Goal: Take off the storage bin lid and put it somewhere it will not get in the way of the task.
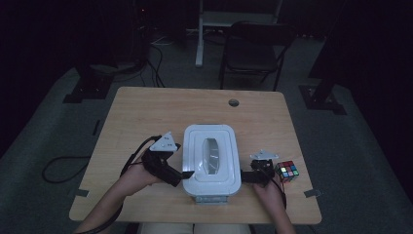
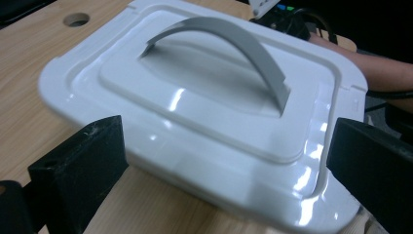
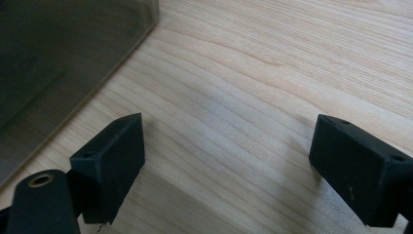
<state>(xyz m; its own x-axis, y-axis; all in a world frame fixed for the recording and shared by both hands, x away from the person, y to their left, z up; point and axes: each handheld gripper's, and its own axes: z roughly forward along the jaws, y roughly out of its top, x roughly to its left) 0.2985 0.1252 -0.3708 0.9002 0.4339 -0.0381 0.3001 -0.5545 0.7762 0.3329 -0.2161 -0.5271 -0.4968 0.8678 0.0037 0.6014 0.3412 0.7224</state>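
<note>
Both grippers flank the white lidded box (image 1: pixel 212 158) — left gripper (image 1: pixel 184 176) spread wide at its edge. Right gripper (image 1: pixel 245 176) gapes wide too, empty — puzzle cube (image 1: pixel 286 170) just beside it.

White lidded box (image 1: pixel 212 161) with grey arched handle (image 2: pixel 229 46), flat on table

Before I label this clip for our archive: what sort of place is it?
Probably a lab or recording studio, kept dark: a lone wooden table with a cable hole, a folding chair behind it, and cables trailing over grey carpet.
</note>
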